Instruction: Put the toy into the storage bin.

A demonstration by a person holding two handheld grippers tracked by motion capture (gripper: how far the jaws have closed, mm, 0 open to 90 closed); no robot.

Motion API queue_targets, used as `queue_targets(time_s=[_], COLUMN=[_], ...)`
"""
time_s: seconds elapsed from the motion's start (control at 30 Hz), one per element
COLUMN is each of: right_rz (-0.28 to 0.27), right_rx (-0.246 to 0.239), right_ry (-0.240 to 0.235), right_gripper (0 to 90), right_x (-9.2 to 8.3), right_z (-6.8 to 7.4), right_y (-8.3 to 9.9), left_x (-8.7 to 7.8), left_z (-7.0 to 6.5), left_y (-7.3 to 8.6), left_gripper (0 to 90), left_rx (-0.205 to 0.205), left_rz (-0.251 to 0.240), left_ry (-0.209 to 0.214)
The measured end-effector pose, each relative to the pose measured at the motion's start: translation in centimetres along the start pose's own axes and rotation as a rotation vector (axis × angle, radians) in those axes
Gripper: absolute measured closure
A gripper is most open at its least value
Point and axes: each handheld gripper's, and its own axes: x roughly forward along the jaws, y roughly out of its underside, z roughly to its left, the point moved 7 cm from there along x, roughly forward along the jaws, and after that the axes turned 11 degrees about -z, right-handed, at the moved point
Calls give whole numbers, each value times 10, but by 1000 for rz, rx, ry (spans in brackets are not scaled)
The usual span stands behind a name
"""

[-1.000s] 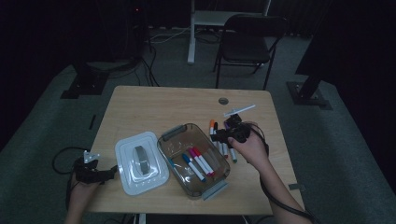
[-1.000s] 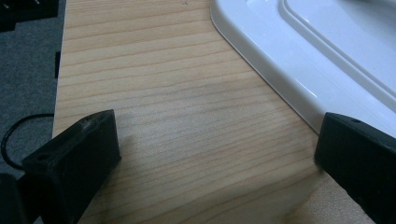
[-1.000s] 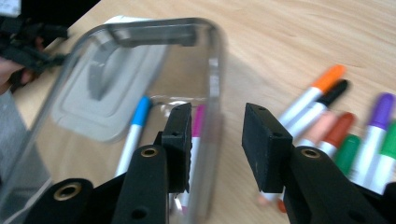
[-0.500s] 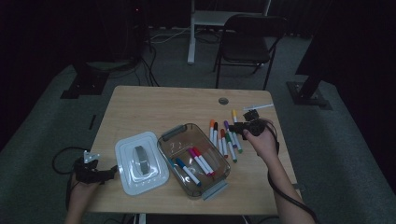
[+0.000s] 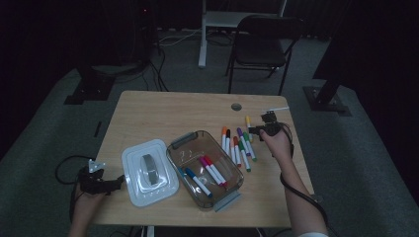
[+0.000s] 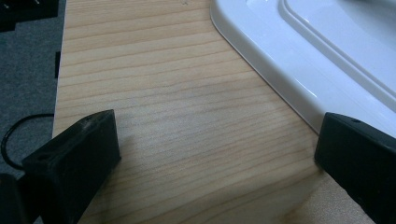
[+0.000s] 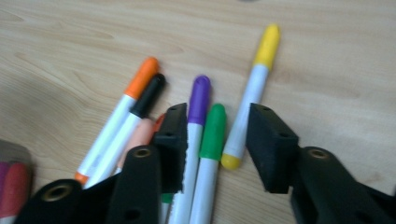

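Lying on the table's right side, the markers (image 5: 238, 144) are fanning out under the right gripper (image 7: 215, 135), whose part-open jaws have just been widening, straddling purple and green ones unpressed. Far left, the left gripper (image 6: 217, 151) is gaping wide beside the white lid (image 5: 148, 170).

- A light wooden table (image 5: 163, 113) with rounded corners sits in the middle of a dim room; its grain shows close up in the left gripper view.
- A small round grey cable hole (image 5: 236, 106) sits in the tabletop, near the far edge at about 1 o'clock.
- A black folding chair (image 5: 262, 47) stands on the floor beyond the table, at 1 o'clock.
- A white desk leg (image 5: 202, 39) rises just beside the chair, at 12 o'clock.
- Black stand bases rest on the floor, one (image 5: 91, 89) at 10 o'clock and one (image 5: 328, 101) at 2 o'clock.
- Loose cables (image 5: 158, 69) trail over the floor at 11 o'clock.
- Grey carpet (image 5: 49, 128) covers the floor all around.
- A small dark strip (image 5: 97, 129) lies on the carpet at 9 o'clock.
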Motion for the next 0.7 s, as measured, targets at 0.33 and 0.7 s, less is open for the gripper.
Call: queue_targets(time_s=[0.33, 0.7], right_rz=[16, 65], right_rx=[49, 49], right_ry=[92, 128], right_gripper=[639, 669], right_x=[34, 63], right_z=[-27, -30], right_y=[-2, -1], left_x=[0, 0], left_z=[0, 0], left_y=[0, 0], left_gripper=[5, 5], left_rx=[0, 0], left_rz=[0, 0], left_ry=[0, 0])
